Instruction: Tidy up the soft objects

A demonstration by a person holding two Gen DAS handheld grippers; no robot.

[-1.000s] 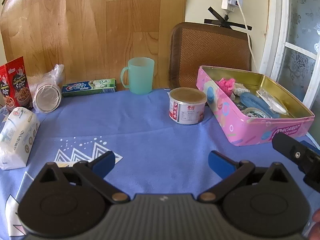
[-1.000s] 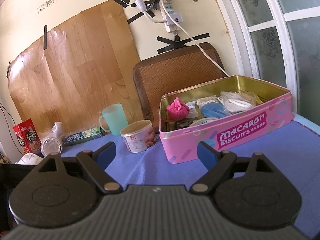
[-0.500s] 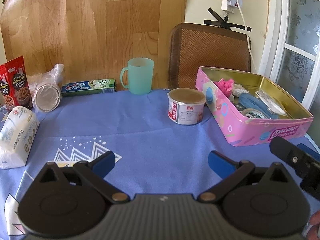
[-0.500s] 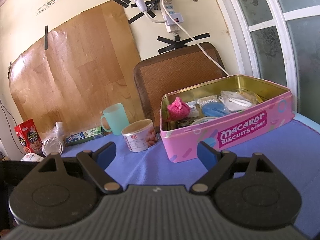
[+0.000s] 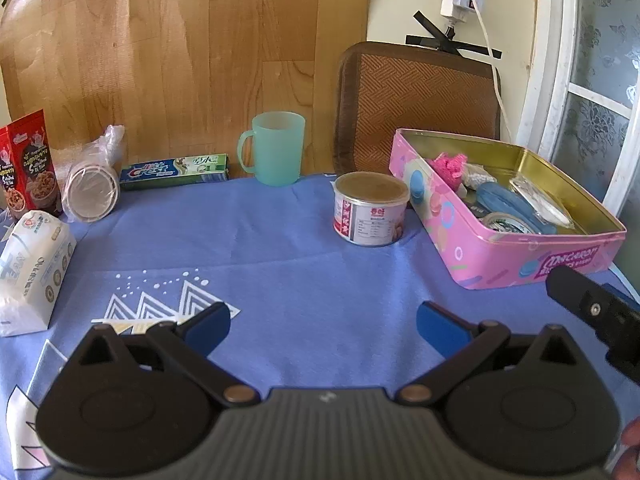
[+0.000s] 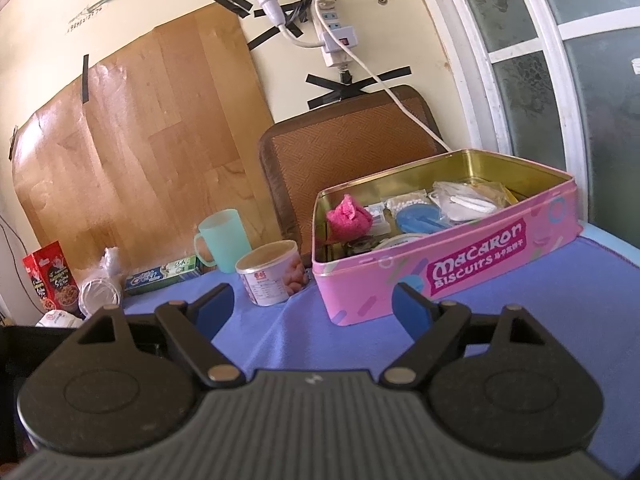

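Note:
A pink biscuit tin (image 5: 472, 240) (image 6: 460, 268) stands open at the right of the blue tablecloth. Inside lie a pink fluffy ball (image 5: 450, 164) (image 6: 348, 218), a blue soft item (image 5: 504, 200) (image 6: 418, 216), a tape roll and clear packets. A white tissue pack (image 5: 34, 268) lies at the far left. My left gripper (image 5: 323, 322) is open and empty above the cloth. My right gripper (image 6: 313, 306) is open and empty, short of the tin; part of its body shows at the right edge of the left wrist view (image 5: 596, 312).
A tin can (image 5: 370, 208) (image 6: 274, 266) stands left of the biscuit tin. A teal mug (image 5: 276, 148), a toothpaste box (image 5: 174, 170), a bagged lid (image 5: 90, 196) and a red snack box (image 5: 28, 164) line the back. A brown chair back (image 5: 416, 104) stands behind.
Both grippers have drawn back slightly from the tin and stay open. The objects on the table have not moved.

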